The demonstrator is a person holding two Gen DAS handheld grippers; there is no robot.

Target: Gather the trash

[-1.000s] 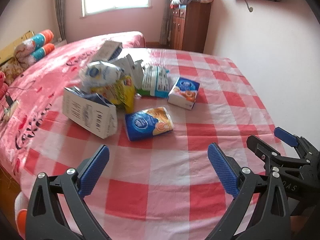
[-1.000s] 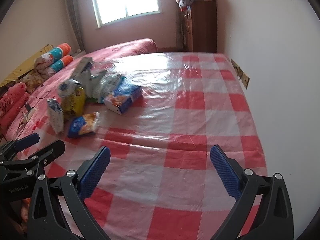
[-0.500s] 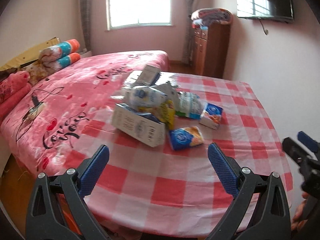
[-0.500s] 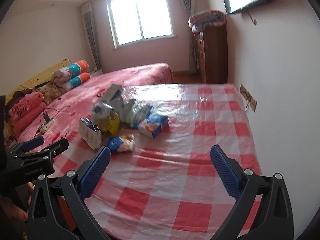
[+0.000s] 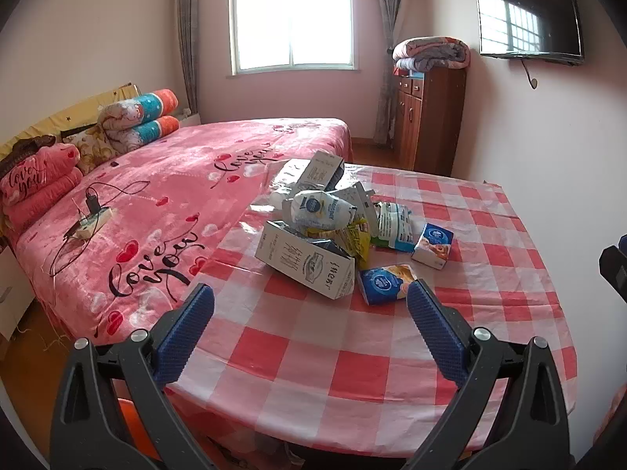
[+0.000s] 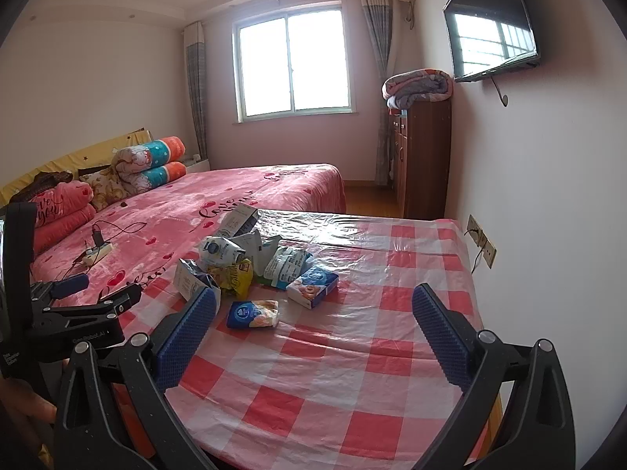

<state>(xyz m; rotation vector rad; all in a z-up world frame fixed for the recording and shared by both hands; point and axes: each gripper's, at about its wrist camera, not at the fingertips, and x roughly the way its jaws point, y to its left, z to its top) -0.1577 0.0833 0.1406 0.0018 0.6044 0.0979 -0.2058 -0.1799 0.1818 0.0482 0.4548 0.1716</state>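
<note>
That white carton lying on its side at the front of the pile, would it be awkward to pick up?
The white carton looks torn open at one end, so it is probably empty and light. It may crumple if squeezed. Wrappers lean against it, so lifting it could shift them.

Your left camera looks out from the near edge of the table [image 5: 352, 372], a little above it, facing the window [image 5: 292, 19]. Its fingers [image 5: 184, 333] frame the bottom of the view. Your right camera stands beside it, to the right, facing the same way. Both see the trash pile [image 5: 333, 227] in the middle, not close, with the bed [image 5: 176, 180] on the left and the TV [image 6: 493, 27] on the right wall.
</note>
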